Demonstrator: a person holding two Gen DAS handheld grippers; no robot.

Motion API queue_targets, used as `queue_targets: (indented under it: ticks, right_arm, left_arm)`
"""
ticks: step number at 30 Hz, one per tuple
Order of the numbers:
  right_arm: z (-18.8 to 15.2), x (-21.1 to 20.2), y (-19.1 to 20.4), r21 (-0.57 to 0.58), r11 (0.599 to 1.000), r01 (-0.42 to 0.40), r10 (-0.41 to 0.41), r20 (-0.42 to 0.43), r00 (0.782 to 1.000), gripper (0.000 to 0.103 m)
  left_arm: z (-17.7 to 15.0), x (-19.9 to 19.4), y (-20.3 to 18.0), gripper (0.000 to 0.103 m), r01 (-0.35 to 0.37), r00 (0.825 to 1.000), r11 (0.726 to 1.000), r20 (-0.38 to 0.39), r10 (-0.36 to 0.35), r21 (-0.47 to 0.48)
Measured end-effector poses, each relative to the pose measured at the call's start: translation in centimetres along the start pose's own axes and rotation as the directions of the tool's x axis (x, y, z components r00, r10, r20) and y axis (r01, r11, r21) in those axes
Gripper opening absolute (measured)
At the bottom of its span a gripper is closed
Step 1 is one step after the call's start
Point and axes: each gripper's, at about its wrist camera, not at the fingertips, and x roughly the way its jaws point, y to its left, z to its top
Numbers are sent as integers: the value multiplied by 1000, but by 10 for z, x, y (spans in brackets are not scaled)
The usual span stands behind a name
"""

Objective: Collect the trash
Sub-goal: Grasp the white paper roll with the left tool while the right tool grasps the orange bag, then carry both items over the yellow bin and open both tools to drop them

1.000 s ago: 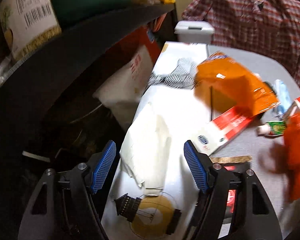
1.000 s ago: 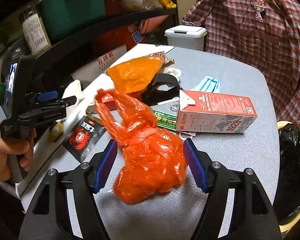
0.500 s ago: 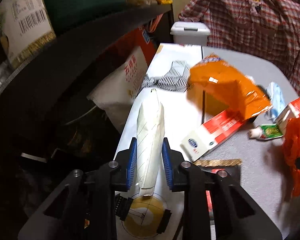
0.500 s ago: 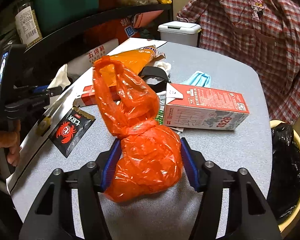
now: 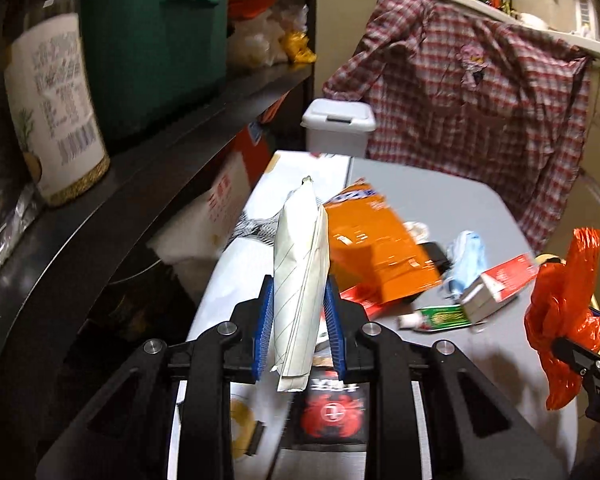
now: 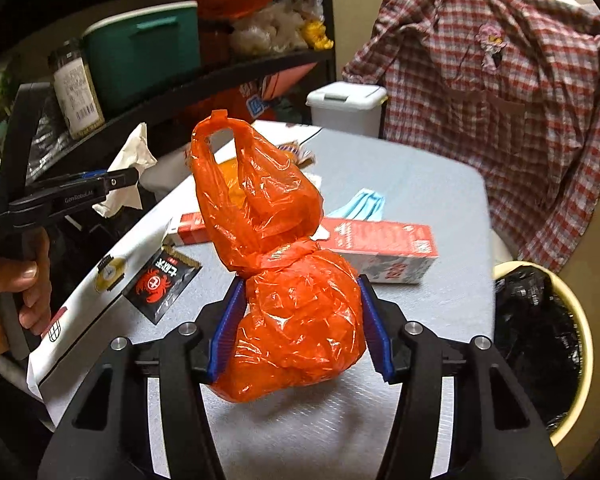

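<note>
My left gripper point(image 5: 299, 326) is shut on a folded white paper napkin point(image 5: 300, 272) and holds it above the table's left edge; it also shows in the right wrist view point(image 6: 130, 172). My right gripper point(image 6: 300, 330) is shut on a knotted orange plastic bag point(image 6: 284, 280) lifted just above the grey table point(image 6: 420, 188); the bag also shows in the left wrist view point(image 5: 564, 312). A bin lined with a black bag point(image 6: 540, 344) stands at the table's right edge.
On the table lie an orange snack bag point(image 5: 376, 248), a red-white milk carton point(image 6: 384, 248), a blue face mask point(image 6: 360, 208), a green tube point(image 5: 440, 316), a red box point(image 6: 192, 228) and a black crab sachet point(image 6: 162, 280). A dark shelf point(image 5: 140, 168) stands left; a white lidded bin point(image 6: 344, 108) behind.
My left gripper closed on the napkin and lifted it up off the table. My right gripper closed on the orange bag and raised it.
</note>
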Motion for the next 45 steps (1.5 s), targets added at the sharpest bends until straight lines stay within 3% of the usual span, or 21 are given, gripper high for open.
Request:
queue_targets:
  ticks: [21, 45]
  right_arm:
    - [-8, -74, -75, 111, 987, 114, -128, 131, 983, 55]
    - [-23, -103, -140, 226, 952, 207, -243, 147, 959, 55]
  left_arm:
    - [19, -47, -83, 25, 148, 984, 988, 93, -150, 33]
    - [29, -64, -166, 25, 266, 955, 959, 111, -276, 95]
